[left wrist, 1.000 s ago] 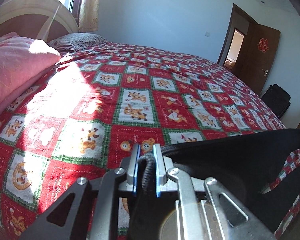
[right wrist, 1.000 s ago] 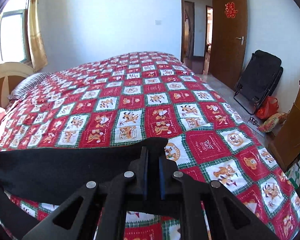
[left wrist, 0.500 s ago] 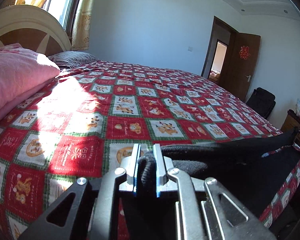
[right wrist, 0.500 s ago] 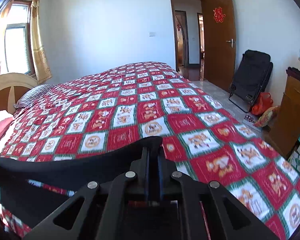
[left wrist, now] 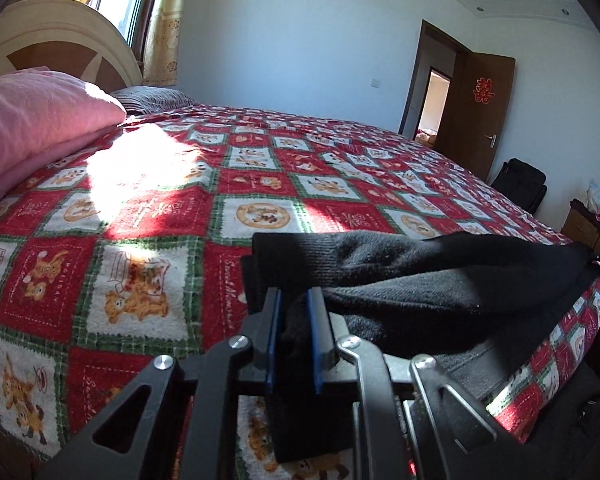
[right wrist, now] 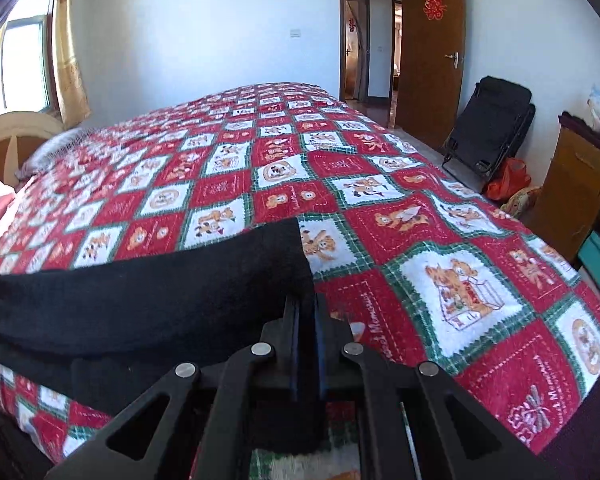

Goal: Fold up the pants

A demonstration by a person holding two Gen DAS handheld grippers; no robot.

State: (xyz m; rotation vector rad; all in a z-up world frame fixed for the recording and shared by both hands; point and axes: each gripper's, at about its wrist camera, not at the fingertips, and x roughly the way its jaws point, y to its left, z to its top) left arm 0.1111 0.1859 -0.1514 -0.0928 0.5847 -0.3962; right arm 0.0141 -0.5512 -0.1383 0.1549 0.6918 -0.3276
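Black knit pants lie across the near edge of a bed with a red, green and white patchwork quilt. My left gripper is shut on the left end of the pants, low over the quilt. In the right wrist view the pants stretch to the left, and my right gripper is shut on their right end. The fabric sags between the two grippers and rests on the quilt. More black cloth hangs below the front edge.
A pink pillow and a headboard are at the left. A folded black chair, a red bag and a wooden cabinet stand right of the bed. A brown door is open at the back.
Both grippers have come down and forward with the pants. The cloth, held taut in the air before, now lies slack on the quilt.
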